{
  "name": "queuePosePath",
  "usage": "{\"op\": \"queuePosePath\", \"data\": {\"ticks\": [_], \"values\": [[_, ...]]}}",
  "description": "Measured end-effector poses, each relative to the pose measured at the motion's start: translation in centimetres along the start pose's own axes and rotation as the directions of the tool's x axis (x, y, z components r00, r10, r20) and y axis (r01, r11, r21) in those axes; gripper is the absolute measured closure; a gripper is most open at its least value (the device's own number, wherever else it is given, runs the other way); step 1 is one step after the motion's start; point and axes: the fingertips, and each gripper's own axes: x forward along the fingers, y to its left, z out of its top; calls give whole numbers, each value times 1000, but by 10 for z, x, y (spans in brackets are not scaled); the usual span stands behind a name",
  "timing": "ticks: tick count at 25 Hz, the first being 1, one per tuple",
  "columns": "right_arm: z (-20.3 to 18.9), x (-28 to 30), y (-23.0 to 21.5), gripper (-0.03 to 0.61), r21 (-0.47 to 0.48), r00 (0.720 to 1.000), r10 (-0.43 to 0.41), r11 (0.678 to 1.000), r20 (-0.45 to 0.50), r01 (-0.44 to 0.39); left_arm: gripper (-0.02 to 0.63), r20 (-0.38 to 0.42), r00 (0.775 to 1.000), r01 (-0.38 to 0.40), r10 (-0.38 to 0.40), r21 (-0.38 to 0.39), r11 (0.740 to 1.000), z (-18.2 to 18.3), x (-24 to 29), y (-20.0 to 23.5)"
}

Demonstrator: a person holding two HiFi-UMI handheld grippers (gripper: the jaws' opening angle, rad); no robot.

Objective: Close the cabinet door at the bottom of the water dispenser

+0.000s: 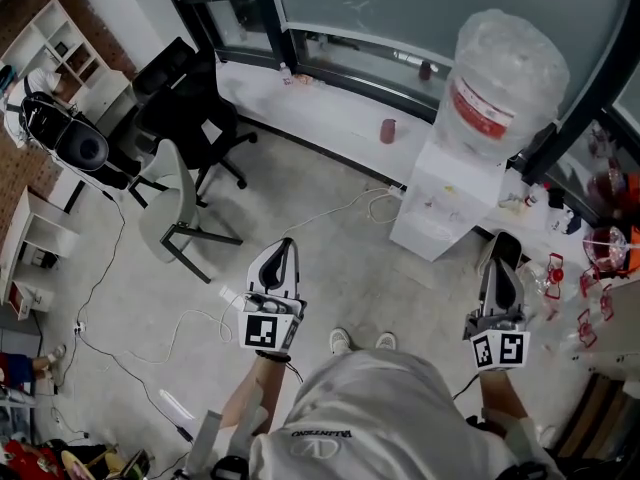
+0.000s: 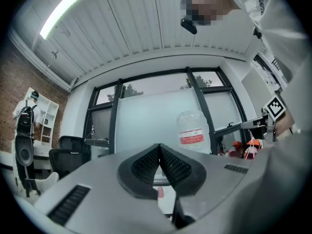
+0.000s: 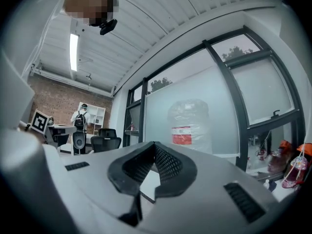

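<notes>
Water dispenser (image 1: 440, 200) faces you, your left gripper (image 1: 285, 244) and right gripper (image 1: 502, 240) before it, both fully closed on nothing.

Bottle (image 1: 507, 68) atop dispenser (image 1: 445, 200), chairs (image 1: 180, 203) left

Both tongs (image 1: 281, 260) closed, empty.

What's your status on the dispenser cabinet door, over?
Left gripper, right gripper both shut, empty. Water dispenser ahead, neither gripper touching it; cabinet door state not readable from here. White cable on floor in front of it.
</notes>
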Motion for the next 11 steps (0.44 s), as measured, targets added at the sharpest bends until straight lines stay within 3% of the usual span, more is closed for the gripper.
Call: {"op": "queuePosePath", "data": {"ticks": [11], "values": [[4,-3,6,563,0,1000,-20,1000,10,20,606,42,999,4,-3,-13,1000,12,3,7]]}}
